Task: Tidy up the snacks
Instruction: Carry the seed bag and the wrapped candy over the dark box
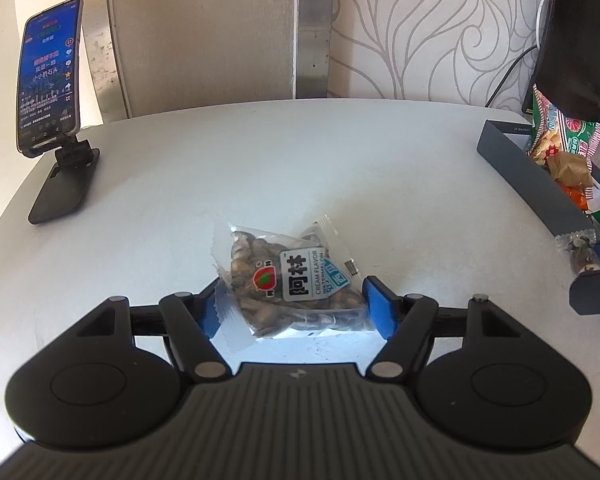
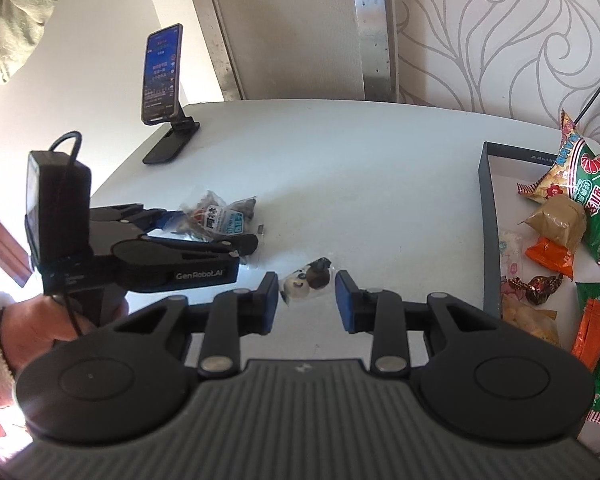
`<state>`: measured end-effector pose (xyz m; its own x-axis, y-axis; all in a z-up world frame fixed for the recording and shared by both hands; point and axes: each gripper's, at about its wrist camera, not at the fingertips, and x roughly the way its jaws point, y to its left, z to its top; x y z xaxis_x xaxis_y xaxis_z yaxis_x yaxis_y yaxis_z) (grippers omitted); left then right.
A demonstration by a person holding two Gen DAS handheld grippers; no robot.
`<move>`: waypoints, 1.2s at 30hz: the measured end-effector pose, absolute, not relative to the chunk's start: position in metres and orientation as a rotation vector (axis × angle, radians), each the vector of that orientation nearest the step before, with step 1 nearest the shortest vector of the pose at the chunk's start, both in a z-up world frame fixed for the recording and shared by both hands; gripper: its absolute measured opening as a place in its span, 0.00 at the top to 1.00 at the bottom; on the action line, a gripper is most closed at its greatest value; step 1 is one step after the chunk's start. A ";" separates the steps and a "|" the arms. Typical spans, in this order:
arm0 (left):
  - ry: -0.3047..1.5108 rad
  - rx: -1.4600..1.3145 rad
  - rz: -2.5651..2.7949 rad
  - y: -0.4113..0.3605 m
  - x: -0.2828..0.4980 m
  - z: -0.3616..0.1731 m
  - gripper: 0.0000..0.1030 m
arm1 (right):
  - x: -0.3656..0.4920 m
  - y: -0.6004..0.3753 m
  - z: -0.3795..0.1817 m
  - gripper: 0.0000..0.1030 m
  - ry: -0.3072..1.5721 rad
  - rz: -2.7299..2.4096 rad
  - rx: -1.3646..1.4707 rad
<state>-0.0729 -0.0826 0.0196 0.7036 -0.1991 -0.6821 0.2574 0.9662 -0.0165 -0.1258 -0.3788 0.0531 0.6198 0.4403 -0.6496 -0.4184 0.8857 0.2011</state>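
Note:
A clear bag of watermelon seeds (image 1: 292, 280) lies on the white table (image 1: 300, 168), between the blue pads of my left gripper (image 1: 294, 306); the jaws stand wide, at the bag's two sides. The bag also shows in the right wrist view (image 2: 220, 216) with the left gripper (image 2: 204, 228) around it. My right gripper (image 2: 306, 300) is open, its pads either side of a small clear pack of chocolate candies (image 2: 308, 278) on the table. A dark blue box (image 2: 490, 216) at the right holds several snack packs (image 2: 556, 220).
A phone on a black stand (image 1: 50, 92) stands at the table's far left corner. A small wrapped candy (image 1: 580, 254) hangs over the blue box's near wall (image 1: 596, 284). A dark monitor (image 1: 580, 40) and cable are behind the box. A patterned wall lies beyond.

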 end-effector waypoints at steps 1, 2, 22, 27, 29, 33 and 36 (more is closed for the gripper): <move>0.748 0.081 -0.253 -0.083 -0.073 0.020 0.28 | -0.128 -0.380 0.054 0.67 0.755 0.494 0.033; 0.747 0.080 -0.251 -0.084 -0.073 0.021 0.28 | -0.130 -0.382 0.055 0.67 0.753 0.494 0.035; 0.711 0.102 -0.279 -0.116 -0.076 0.038 0.29 | -0.149 -0.405 0.065 0.67 0.730 0.488 0.062; 0.698 0.109 -0.293 -0.125 -0.077 0.046 0.29 | -0.153 -0.411 0.070 0.67 0.715 0.492 0.071; 0.694 0.115 -0.297 -0.130 -0.078 0.048 0.29 | -0.154 -0.413 0.071 0.67 0.712 0.492 0.075; 0.692 0.118 -0.303 -0.135 -0.079 0.051 0.29 | -0.158 -0.416 0.073 0.67 0.707 0.496 0.082; 0.689 0.124 -0.312 -0.141 -0.079 0.054 0.29 | -0.160 -0.419 0.075 0.67 0.700 0.497 0.087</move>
<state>-0.0785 -0.1415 0.0538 0.7279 -0.2413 -0.6418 0.3226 0.9465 0.0101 -0.1601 -0.4193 0.0752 0.6541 0.4661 -0.5957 -0.4088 0.8805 0.2400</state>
